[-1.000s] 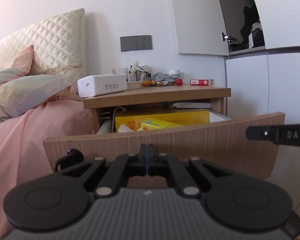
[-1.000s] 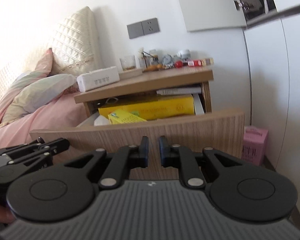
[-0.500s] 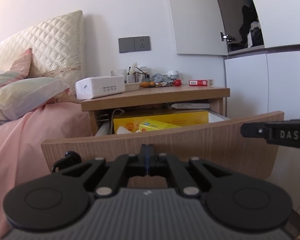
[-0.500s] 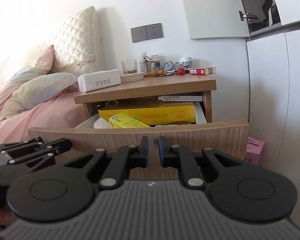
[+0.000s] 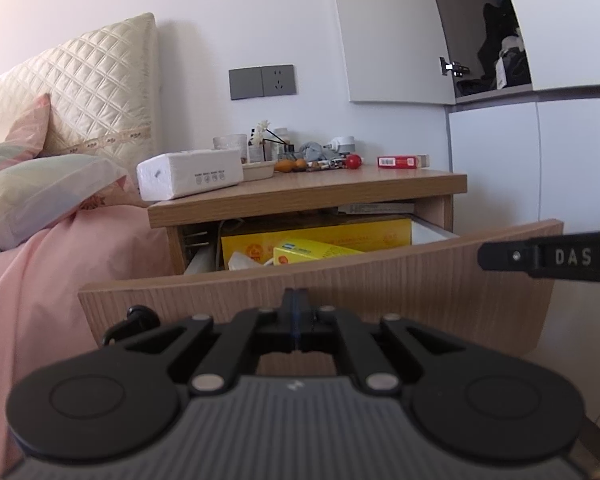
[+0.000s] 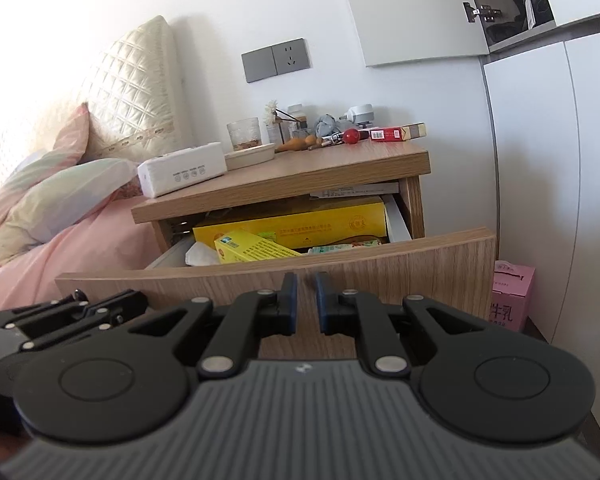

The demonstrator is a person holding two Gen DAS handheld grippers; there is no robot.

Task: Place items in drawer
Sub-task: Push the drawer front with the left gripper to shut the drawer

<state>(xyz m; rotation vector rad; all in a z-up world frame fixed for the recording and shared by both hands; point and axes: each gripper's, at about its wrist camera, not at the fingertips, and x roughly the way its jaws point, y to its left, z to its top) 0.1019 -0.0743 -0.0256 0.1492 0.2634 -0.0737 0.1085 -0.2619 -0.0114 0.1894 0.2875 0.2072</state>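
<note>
The wooden nightstand drawer (image 5: 320, 292) (image 6: 276, 284) is pulled open; it holds a large yellow box (image 6: 292, 226), a smaller yellow box (image 6: 252, 252) and other packets. On the nightstand top (image 5: 308, 192) lie a white tissue pack (image 5: 190, 174), a red cigarette pack (image 5: 402, 161), a red ball (image 5: 354, 161) and small clutter. My left gripper (image 5: 296, 300) is shut and empty, in front of the drawer front. My right gripper (image 6: 305, 294) is slightly open and empty, also before the drawer front; it shows in the left wrist view (image 5: 548, 258).
A bed with pink sheet (image 5: 40, 280) and pillows (image 5: 40, 196) lies left of the nightstand. A white wardrobe (image 6: 548, 160) stands on the right. A pink milk carton box (image 6: 512, 296) sits on the floor beside the drawer.
Both grippers have shifted slightly; the right wrist view has tilted and risen a little. Neither gripper's jaws have changed.
</note>
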